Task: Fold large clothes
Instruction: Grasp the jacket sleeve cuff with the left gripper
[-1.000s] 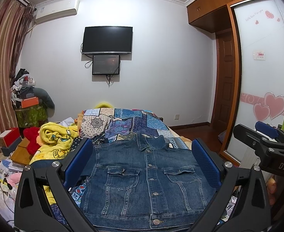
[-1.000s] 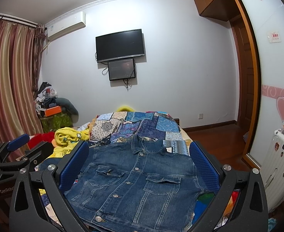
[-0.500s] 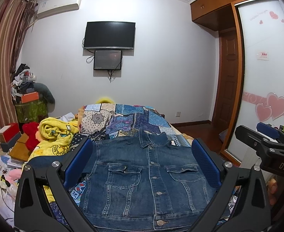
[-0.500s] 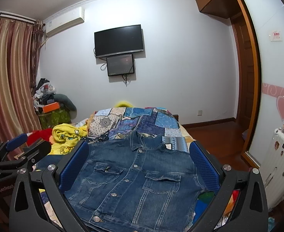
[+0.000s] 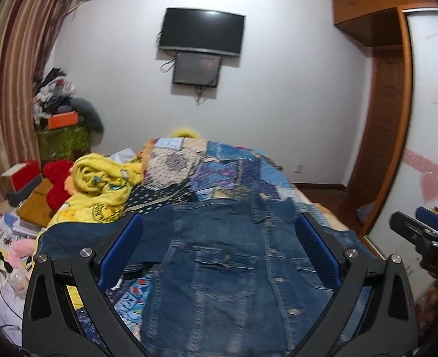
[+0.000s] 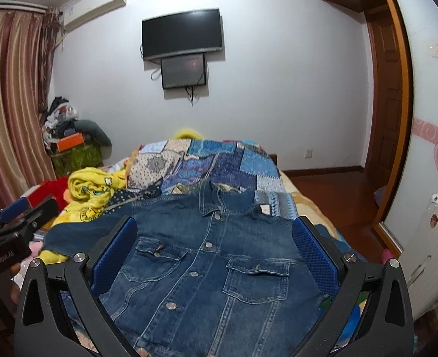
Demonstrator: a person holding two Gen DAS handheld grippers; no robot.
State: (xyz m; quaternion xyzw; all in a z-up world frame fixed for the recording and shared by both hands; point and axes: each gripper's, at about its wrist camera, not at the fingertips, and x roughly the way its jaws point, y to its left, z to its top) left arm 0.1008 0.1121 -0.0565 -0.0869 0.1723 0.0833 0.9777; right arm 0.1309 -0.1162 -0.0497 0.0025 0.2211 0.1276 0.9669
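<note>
My left camera looks forward between my blue-padded fingers (image 5: 120, 253), low and close over the bed's near end, facing the white far wall. My right camera sits just beside it, facing likewise. Both share the blue denim jacket (image 6: 216, 261), the patchwork quilt (image 6: 207, 163) and the black wall-mounted television (image 5: 201, 32).

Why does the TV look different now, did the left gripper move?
Yes. The left gripper swung: in its view the TV shifted right and now tilts, and more of the yellow blanket side shows. Its jaws are open over the denim jacket.
</note>
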